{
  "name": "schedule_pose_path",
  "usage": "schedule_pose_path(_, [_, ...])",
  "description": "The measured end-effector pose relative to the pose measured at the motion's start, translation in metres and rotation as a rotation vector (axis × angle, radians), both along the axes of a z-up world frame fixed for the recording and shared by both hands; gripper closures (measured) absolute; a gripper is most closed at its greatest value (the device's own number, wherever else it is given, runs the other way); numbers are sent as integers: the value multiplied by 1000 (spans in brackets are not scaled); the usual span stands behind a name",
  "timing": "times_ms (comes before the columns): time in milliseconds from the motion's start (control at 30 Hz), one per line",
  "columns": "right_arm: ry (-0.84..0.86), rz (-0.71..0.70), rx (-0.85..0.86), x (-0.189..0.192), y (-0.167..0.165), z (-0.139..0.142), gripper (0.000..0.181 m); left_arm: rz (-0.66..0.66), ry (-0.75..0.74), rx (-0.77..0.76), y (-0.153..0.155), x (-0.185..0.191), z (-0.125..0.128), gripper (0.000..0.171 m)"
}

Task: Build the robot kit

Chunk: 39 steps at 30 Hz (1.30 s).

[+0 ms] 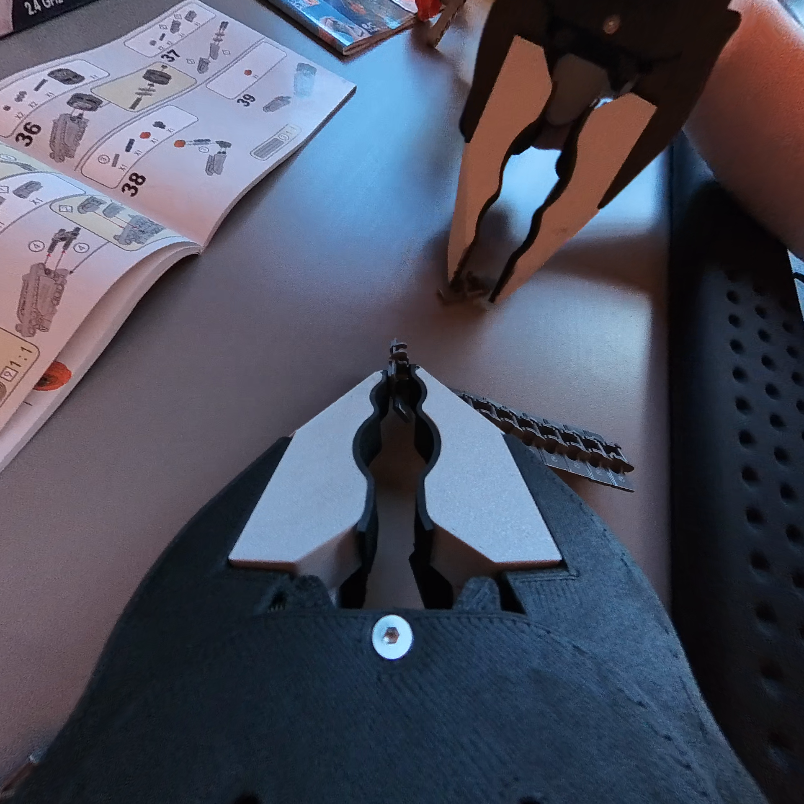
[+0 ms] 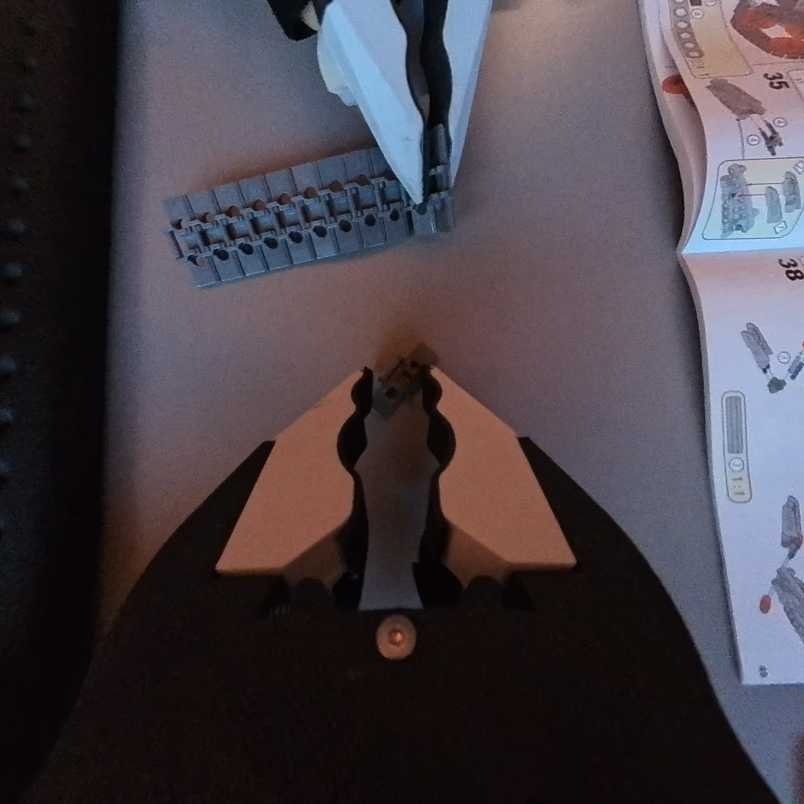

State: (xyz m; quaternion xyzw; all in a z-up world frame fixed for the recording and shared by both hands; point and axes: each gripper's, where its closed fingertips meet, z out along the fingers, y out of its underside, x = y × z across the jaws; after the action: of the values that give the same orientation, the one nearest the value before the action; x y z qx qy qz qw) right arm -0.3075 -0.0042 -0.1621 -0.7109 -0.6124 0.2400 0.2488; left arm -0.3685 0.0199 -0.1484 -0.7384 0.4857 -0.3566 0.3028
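Grey track strip [image 2: 304,213] end sits pinched in left hand-held gripper [image 1: 399,375].

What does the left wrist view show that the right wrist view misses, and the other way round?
Only the left wrist view shows a second booklet at the table's far edge and the perforated black chair. Only the right wrist view shows the whole grey track strip, with the left gripper pinching its end link. Both show the open instruction booklet, the grey table, and the right gripper shut on a small grey link.
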Motion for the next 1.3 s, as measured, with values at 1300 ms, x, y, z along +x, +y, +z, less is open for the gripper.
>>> schedule_pose_path(1300, [142,-267,-26,-7,-27,3,155,-173,18,-2,-19,-5,-1,165])
